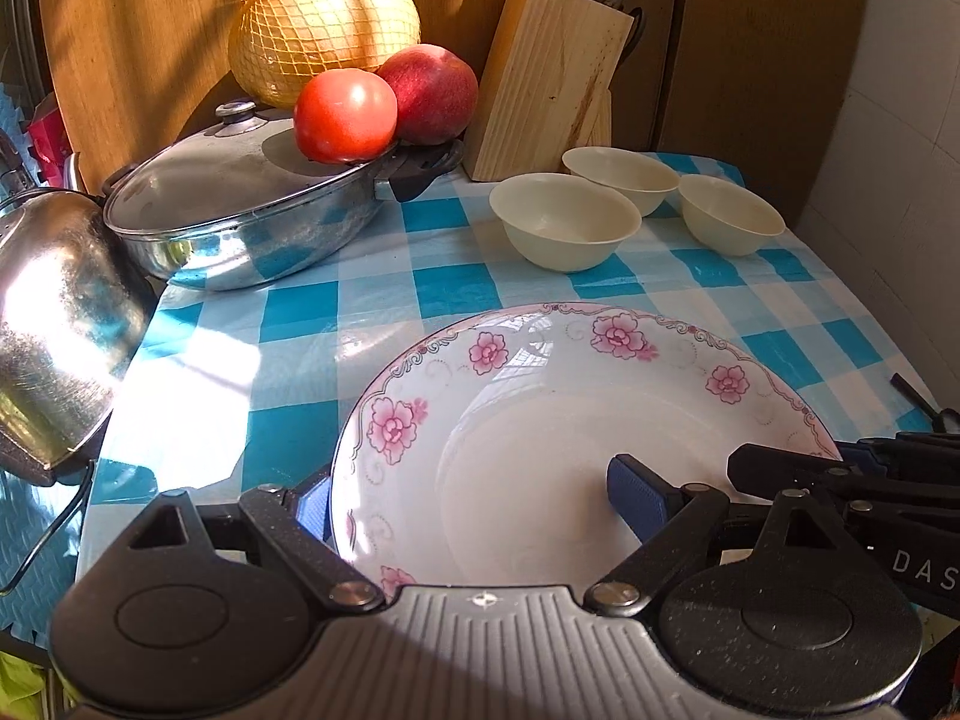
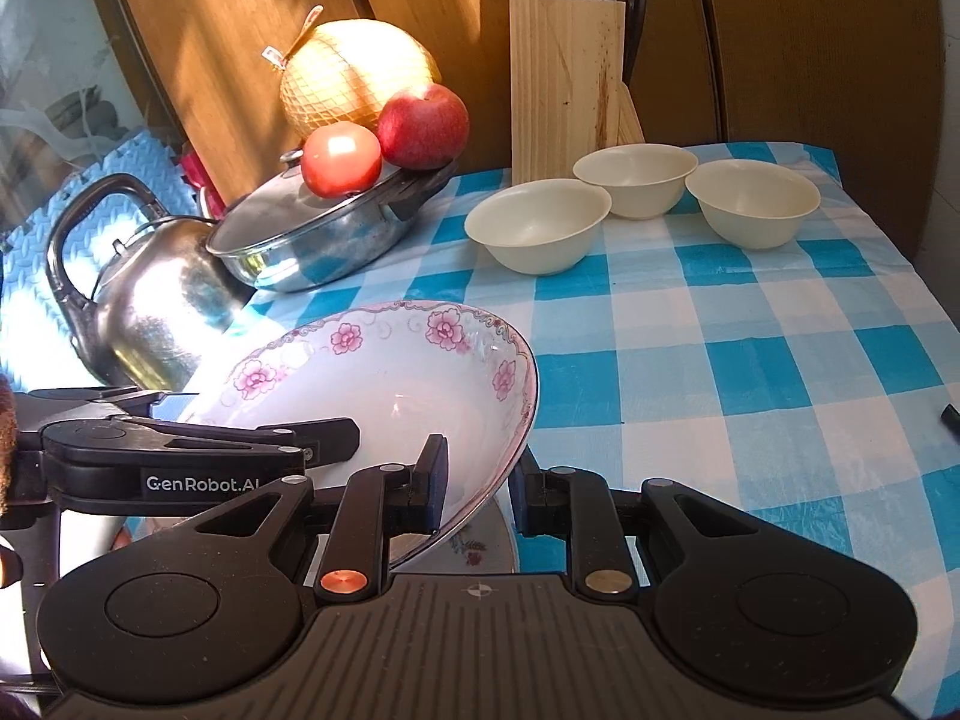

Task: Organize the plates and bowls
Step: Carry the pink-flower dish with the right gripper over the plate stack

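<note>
Left wrist: left gripper [image 1: 474,495] jaws straddling the near rim of floral plate [image 1: 576,426], seemingly clamped. Plate above checked tablecloth [image 1: 372,294].

Right wrist: right gripper [image 2: 477,480] pinching the tilted rim. Best levelled before lowering, clear of three cream bowls [image 2: 537,225].

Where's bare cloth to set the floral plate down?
Free: the checked cloth between the three cream bowls and the grippers, out to the right edge. Crowded: left side, with pan and kettle; back, at the knife block. Both grippers grip the floral plate.
</note>
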A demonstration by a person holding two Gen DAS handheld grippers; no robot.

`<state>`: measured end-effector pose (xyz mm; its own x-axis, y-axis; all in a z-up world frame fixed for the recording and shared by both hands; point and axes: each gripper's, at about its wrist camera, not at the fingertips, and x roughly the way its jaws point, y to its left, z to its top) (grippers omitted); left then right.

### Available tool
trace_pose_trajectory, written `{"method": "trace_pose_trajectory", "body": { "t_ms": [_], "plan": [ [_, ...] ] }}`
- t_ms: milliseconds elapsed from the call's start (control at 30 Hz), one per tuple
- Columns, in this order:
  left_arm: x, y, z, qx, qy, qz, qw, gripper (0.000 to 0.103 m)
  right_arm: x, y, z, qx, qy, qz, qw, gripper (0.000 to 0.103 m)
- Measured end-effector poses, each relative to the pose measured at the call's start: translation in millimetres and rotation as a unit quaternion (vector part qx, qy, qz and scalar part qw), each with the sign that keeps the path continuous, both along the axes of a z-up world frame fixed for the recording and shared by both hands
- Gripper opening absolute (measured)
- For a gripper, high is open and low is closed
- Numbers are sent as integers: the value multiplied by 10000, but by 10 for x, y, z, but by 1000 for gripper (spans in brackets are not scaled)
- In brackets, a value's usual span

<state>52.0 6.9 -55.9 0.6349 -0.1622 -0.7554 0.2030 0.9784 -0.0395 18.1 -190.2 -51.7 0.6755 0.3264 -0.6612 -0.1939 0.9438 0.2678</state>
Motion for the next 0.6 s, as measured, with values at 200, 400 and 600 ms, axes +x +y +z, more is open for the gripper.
{"method": "trace_pose_trajectory", "body": {
  "t_ms": [200,400,600],
  "plan": [
    [-165,-38,-67,21,39,-72,10000,84,-167,-47,-56,17,69,-46,10000,28],
    [-273,-45,-120,26,113,-110,9999,84,-314,-54,-100,-26,104,-23,9999,28],
    [-323,-45,-142,43,137,-138,9998,84,-402,-33,-122,-89,107,4,9999,28]
  ]
}}
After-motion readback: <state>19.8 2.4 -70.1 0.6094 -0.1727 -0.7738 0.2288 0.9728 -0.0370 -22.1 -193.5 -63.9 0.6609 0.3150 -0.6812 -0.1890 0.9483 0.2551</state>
